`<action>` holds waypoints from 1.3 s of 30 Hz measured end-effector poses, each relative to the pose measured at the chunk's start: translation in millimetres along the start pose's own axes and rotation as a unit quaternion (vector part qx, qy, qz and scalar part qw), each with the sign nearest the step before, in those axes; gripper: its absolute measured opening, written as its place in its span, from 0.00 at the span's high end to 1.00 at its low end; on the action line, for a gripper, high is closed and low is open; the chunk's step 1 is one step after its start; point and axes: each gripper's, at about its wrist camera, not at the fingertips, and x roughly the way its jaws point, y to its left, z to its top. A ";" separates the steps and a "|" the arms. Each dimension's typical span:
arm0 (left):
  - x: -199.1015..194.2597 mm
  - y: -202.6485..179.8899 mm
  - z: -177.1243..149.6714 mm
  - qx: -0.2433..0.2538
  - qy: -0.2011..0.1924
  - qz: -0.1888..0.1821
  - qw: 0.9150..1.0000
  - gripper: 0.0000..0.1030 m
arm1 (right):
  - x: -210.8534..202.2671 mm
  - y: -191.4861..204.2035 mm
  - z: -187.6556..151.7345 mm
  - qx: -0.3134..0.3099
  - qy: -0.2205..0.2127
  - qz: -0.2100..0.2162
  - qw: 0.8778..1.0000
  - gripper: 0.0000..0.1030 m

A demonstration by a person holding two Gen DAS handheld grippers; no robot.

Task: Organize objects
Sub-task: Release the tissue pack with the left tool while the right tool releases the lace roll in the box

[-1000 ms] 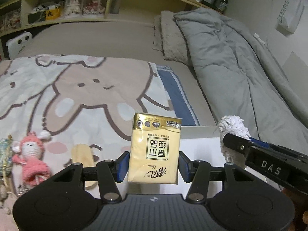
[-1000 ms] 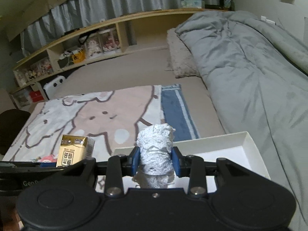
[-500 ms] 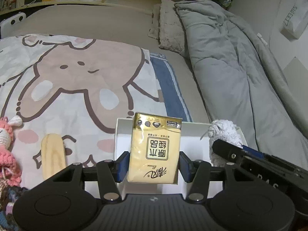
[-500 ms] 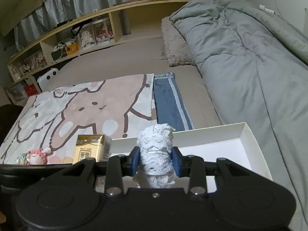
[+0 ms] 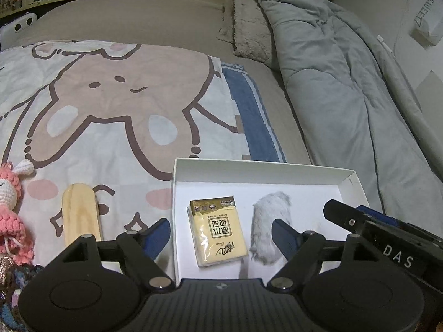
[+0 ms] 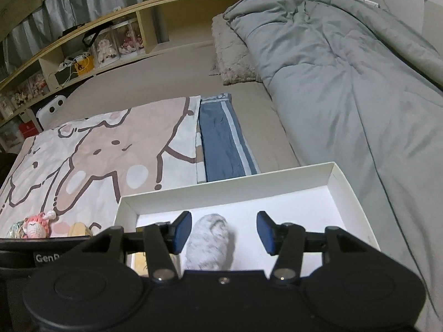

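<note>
A yellow tissue pack (image 5: 217, 232) lies flat in the white box (image 5: 249, 167) on the bed. A fluffy white lace roll (image 5: 270, 232) lies beside it on its right; it also shows in the right wrist view (image 6: 210, 244). My left gripper (image 5: 221, 233) is open above the pack, empty. My right gripper (image 6: 223, 233) is open above the roll, empty, over the white box (image 6: 343, 182). The right gripper's body shows at the right of the left wrist view (image 5: 387, 238).
A wooden piece (image 5: 80, 213) and a pink crochet doll (image 5: 11, 210) lie on the bunny blanket (image 5: 110, 105) left of the box. A folded blue cloth (image 6: 224, 138) lies behind the box. A grey duvet (image 6: 346, 69) fills the right side. Shelves (image 6: 97, 47) line the far wall.
Both grippers opened. The tissue pack and the lace roll dropped out of the jaws and now lie in the white box.
</note>
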 end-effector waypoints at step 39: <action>-73.3 23.4 -34.2 0.032 -0.017 0.035 0.999 0.17 | -57.1 5.5 -33.6 0.003 0.004 -0.056 0.998 0.27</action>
